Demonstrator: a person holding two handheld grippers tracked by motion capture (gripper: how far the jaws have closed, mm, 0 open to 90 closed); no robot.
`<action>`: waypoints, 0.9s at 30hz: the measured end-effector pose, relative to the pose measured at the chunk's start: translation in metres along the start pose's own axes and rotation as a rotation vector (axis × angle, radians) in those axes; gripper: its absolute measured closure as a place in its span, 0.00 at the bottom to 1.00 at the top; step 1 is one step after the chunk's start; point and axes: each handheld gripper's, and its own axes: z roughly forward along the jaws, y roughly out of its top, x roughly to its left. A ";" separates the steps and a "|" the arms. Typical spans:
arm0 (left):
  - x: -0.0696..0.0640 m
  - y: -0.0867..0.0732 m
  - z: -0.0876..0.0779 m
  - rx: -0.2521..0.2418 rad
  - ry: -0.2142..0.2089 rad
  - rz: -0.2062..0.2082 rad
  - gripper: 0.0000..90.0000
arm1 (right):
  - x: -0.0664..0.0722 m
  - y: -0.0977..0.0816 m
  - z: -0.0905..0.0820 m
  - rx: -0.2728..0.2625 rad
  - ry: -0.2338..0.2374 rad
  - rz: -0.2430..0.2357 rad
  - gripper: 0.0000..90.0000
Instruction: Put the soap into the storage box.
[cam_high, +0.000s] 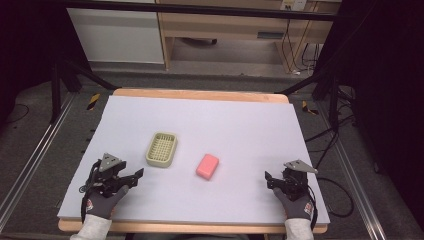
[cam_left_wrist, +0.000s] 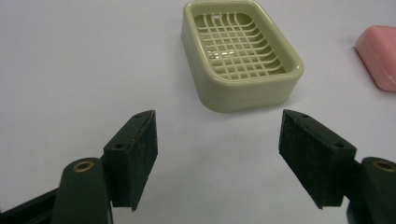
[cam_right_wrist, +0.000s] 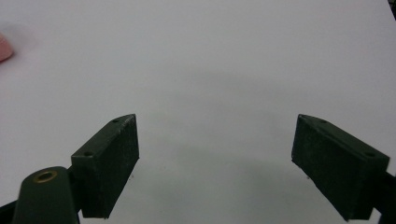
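High view: the left gripper (cam_high: 131, 178) and right gripper (cam_high: 272, 180) rest near the worktop's (cam_high: 240, 120) front corners, jaws apart, holding nothing; this appears to be a ready position. A green soap dish (cam_high: 161, 149) sits left of centre, with a pink soap bar (cam_high: 207, 165) near it to the right, not touching.

Left gripper view: the open jaws face the soap dish (cam_left_wrist: 240, 53). Its grid insert is empty. The soap bar (cam_left_wrist: 379, 56) lies apart from it.

Right gripper view: the jaws stand wide over bare worktop (cam_right_wrist: 210, 60).

Pale sheet-covered table (cam_high: 210, 120): green soap dish (cam_high: 161, 149) near pink soap (cam_high: 207, 165)
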 end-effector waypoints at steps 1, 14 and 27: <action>-0.002 0.001 0.001 0.000 -0.005 0.005 0.31 | 0.000 0.000 0.000 0.001 -0.001 -0.003 0.17; -0.014 0.008 0.001 -0.012 -0.042 0.013 0.31 | 0.002 0.000 0.001 0.007 0.004 -0.012 0.18; -0.027 0.013 0.003 -0.013 -0.068 0.040 0.31 | 0.004 0.001 0.000 0.003 0.009 -0.030 0.24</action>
